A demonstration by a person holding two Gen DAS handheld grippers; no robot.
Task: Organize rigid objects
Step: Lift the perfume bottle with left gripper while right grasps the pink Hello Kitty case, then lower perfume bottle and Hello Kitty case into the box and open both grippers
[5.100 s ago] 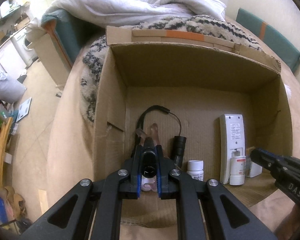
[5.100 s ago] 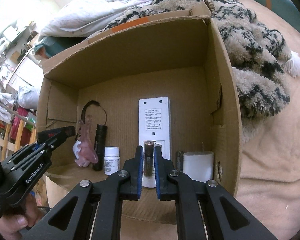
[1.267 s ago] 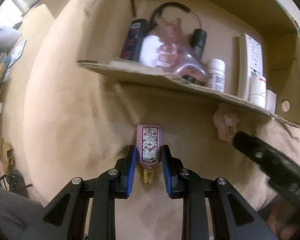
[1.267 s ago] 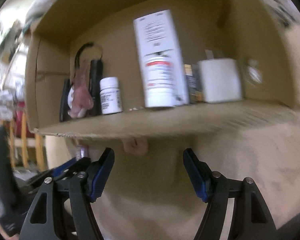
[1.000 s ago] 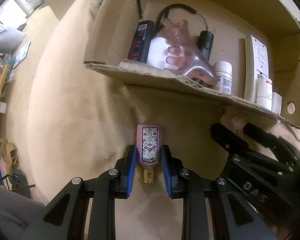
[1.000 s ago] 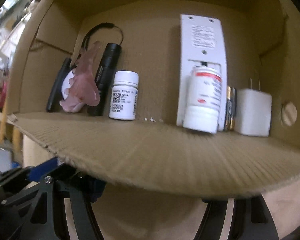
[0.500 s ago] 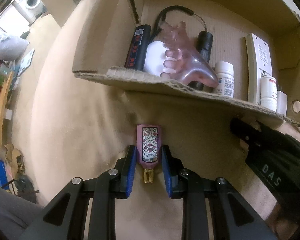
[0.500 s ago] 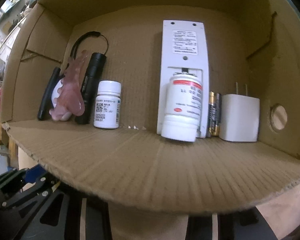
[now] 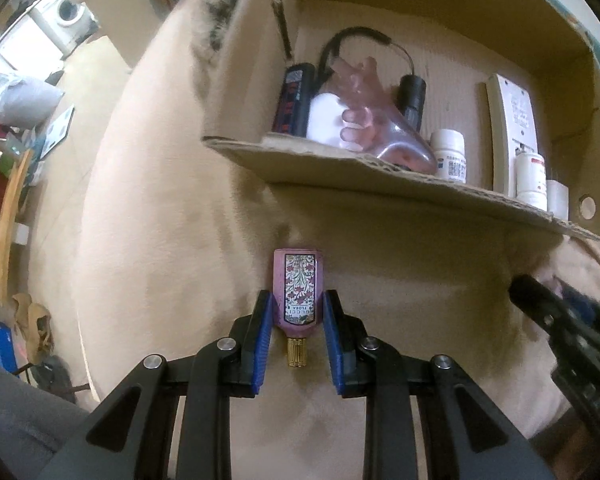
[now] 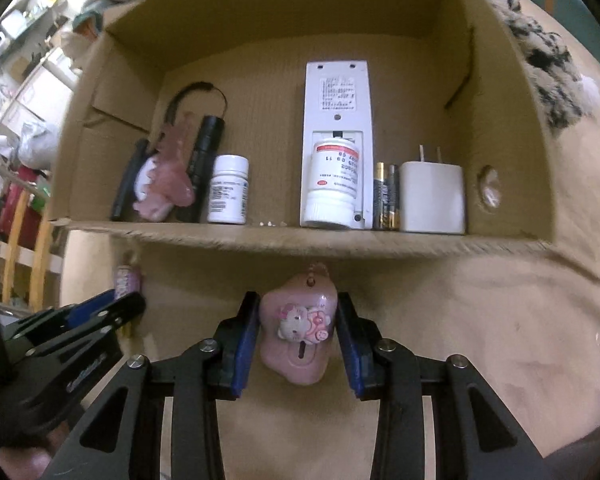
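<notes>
My left gripper (image 9: 297, 316) is shut on a pink floral perfume bottle (image 9: 298, 292), gold cap toward me, just in front of the cardboard box (image 9: 380, 178). My right gripper (image 10: 297, 330) is closed around a pink cat-figure trinket (image 10: 298, 332) below the box's front flap (image 10: 300, 240). Inside the box stand a black flashlight (image 10: 206, 148), a pink claw-shaped item (image 10: 164, 184), a white pill bottle (image 10: 229, 190), a white remote (image 10: 336, 100), a red-labelled bottle (image 10: 332, 184), batteries (image 10: 386, 196) and a white charger (image 10: 432, 196).
The box lies on a beige bed cover (image 9: 148, 184). A black-and-white fuzzy blanket (image 10: 548, 64) lies behind the box at right. Room furniture and a washing machine (image 9: 66, 12) are at far left. The left gripper also shows in the right wrist view (image 10: 100, 312).
My right gripper has dropped from the box opening to below the flap and closed on the pink trinket. My left gripper still holds the perfume bottle, nearly unmoved.
</notes>
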